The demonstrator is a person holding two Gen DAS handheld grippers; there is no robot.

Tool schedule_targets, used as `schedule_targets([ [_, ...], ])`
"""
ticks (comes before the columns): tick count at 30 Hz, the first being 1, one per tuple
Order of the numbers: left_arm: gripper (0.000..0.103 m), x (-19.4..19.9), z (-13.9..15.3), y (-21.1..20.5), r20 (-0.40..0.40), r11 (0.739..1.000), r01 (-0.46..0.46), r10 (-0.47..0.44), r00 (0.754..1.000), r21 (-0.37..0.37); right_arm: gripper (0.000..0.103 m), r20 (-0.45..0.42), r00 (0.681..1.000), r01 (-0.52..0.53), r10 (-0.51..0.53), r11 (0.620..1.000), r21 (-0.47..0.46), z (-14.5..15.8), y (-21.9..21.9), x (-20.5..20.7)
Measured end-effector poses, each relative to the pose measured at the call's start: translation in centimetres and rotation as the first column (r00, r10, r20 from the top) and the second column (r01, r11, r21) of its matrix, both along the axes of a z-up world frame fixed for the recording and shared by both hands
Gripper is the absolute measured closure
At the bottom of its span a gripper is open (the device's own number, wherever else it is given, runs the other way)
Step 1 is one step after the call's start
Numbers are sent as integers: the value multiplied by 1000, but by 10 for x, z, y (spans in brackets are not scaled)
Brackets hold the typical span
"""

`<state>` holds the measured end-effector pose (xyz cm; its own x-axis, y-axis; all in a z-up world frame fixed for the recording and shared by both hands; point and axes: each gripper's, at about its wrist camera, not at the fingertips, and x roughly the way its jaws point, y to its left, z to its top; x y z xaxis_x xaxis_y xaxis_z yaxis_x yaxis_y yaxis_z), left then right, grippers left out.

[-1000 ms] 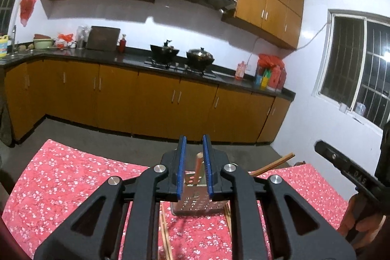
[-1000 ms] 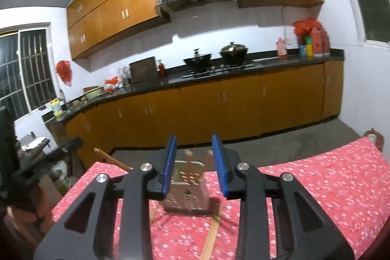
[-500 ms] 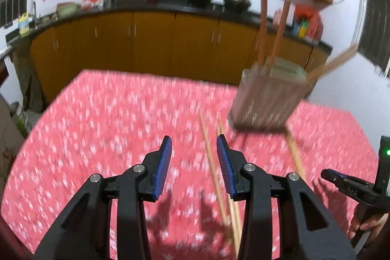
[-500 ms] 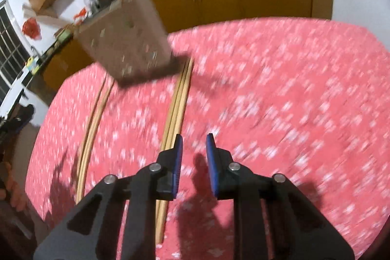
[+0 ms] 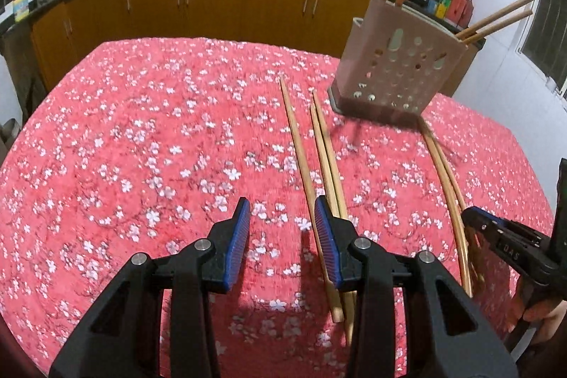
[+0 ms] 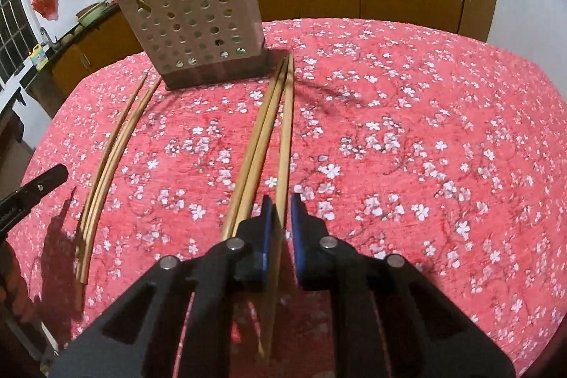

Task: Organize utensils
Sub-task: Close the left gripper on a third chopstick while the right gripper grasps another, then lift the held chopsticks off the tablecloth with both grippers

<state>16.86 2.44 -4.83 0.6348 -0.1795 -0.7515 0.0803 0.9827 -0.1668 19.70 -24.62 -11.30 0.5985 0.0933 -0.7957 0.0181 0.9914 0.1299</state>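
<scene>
Chopsticks lay loose on the red floral cloth (image 6: 443, 116); the right gripper (image 6: 281, 211) had pinched nearly shut on a single chopstick (image 6: 285, 144), while the left gripper (image 5: 281, 218) stood spread and empty beside another three (image 5: 319, 147). Gripped so near its end, that stick might have pivoted, slipped, or snagged its two neighbours (image 6: 255, 144). Farther off, the perforated holder (image 6: 191, 23) already held several sticks, and a swinging tip might have knocked them.

The right gripper (image 6: 281, 213) is seen low over the red floral cloth (image 6: 407, 137), its blue pads nearly closed around a single chopstick (image 6: 286, 130). Two more chopsticks (image 6: 257, 137) lie just left; another pair (image 6: 113, 144) farther left. A perforated holder (image 6: 191, 23) stands far, sticks inside
</scene>
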Motion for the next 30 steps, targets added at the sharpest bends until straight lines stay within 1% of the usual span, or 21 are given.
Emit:
schedule_targets([
  [2, 67, 0, -4, -1, -14, 1000, 6, -7, 1000, -15, 92, 7, 1000, -8, 9, 1000, -29, -1, 3, 1],
  [3, 70, 0, -5, -1, -19, 1000, 10, -10, 1000, -22, 94, 10, 1000, -7, 7, 999, -47, -2, 4, 2],
  [4, 71, 1, -7, -2, -27, 999, 16, -16, 999, -33, 95, 15, 1000, 4, -3, 998, -65, -1, 3, 1],
  [6, 75, 1, -9, -4, -37, 998, 28, -30, 999, -48, 95, 23, 999, 40, -39, 998, -54, -2, -5, 3],
  [8, 77, 1, -10, -8, -40, 998, 40, -42, 998, -53, 95, 25, 998, 60, -60, 998, -31, -3, -13, 5],
  [14, 82, 6, -16, -20, -59, 997, 64, -67, 996, -46, 95, 36, 998, 54, -52, 997, -52, -4, -15, 2],
  [17, 86, 10, -22, -27, -76, 998, 66, -67, 995, -14, 95, 39, 998, 53, -51, 997, -52, -4, -14, 0],
  [21, 94, 11, -23, -32, -54, 997, 61, -58, 997, 46, 95, 40, 998, 51, -49, 997, -59, -4, -13, 0],
  [25, 95, 14, -23, -27, -50, 997, 51, -48, 998, 61, 95, 46, 998, 41, -38, 997, -67, -4, -12, -2],
  [30, 95, 21, -23, -6, -47, 998, -8, 11, 999, 66, 95, 54, 998, 46, -42, 996, -73, -3, -16, -3],
])
